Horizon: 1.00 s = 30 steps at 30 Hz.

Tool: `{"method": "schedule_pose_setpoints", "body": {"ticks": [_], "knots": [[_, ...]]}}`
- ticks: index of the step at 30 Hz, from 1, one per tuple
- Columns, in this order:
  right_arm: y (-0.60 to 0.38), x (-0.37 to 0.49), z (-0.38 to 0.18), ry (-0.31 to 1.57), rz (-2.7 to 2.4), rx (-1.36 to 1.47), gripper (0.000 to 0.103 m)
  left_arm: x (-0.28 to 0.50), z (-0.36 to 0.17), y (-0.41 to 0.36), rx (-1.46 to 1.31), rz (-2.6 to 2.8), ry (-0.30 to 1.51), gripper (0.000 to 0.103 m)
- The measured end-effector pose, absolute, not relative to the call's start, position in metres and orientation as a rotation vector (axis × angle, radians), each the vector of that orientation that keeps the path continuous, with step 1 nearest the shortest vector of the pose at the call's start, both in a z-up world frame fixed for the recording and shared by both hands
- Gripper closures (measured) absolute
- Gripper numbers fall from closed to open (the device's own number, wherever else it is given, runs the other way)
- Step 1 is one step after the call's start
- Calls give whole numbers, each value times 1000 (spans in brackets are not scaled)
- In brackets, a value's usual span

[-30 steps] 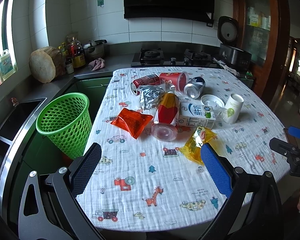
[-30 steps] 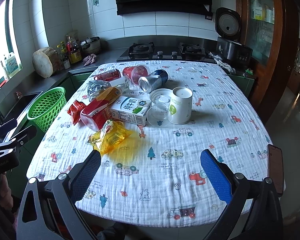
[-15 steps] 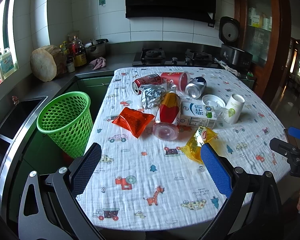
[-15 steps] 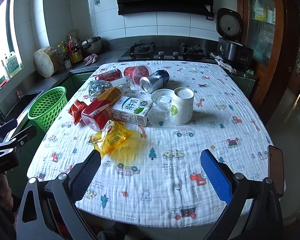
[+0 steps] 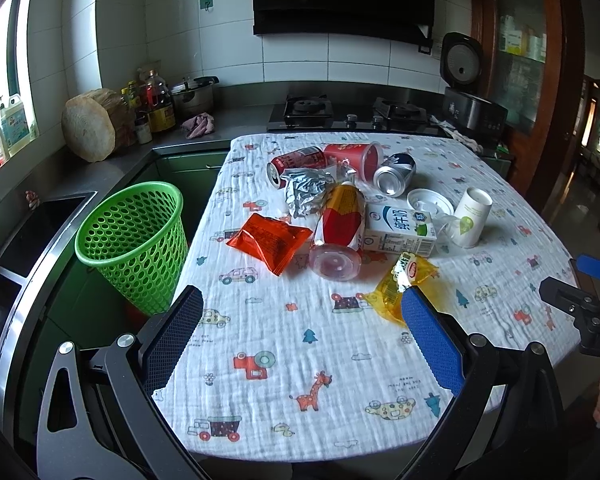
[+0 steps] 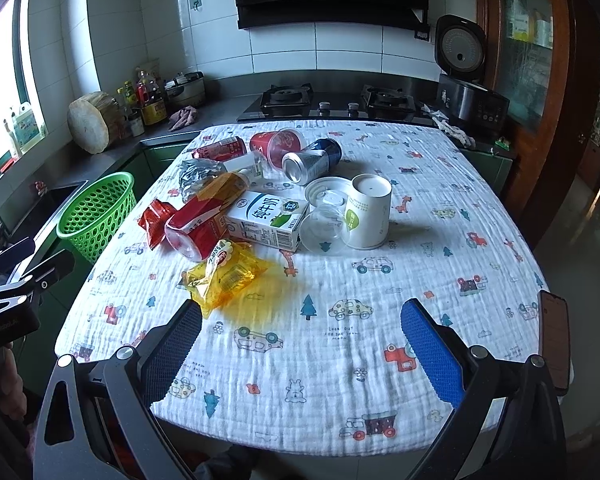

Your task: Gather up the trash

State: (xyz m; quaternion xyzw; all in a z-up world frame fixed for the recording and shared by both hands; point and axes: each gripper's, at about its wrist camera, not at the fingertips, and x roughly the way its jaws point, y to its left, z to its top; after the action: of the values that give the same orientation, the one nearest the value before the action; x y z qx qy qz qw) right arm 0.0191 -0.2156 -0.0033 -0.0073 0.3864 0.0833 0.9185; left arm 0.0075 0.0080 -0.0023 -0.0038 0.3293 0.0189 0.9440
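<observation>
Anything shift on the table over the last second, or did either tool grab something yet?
Nothing grabbed. Both views drifted slightly, so the left tool and right tool moved a little; both stay open and empty. The trash pile, including the yellow wrapper and milk carton, and the green basket lie as before.

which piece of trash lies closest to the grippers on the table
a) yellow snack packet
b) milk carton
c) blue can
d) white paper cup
a: the yellow snack packet lies on the near side of the pile, ahead of the milk carton, white paper cup and blue can.
</observation>
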Motion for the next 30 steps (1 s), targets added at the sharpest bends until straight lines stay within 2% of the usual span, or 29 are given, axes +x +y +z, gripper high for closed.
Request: {"method": "schedule_pose_setpoints", "body": {"ticks": [30], "knots": [[-227, 52, -14, 791, 173, 12, 6, 36, -6, 19, -16, 41, 697, 6]]}}
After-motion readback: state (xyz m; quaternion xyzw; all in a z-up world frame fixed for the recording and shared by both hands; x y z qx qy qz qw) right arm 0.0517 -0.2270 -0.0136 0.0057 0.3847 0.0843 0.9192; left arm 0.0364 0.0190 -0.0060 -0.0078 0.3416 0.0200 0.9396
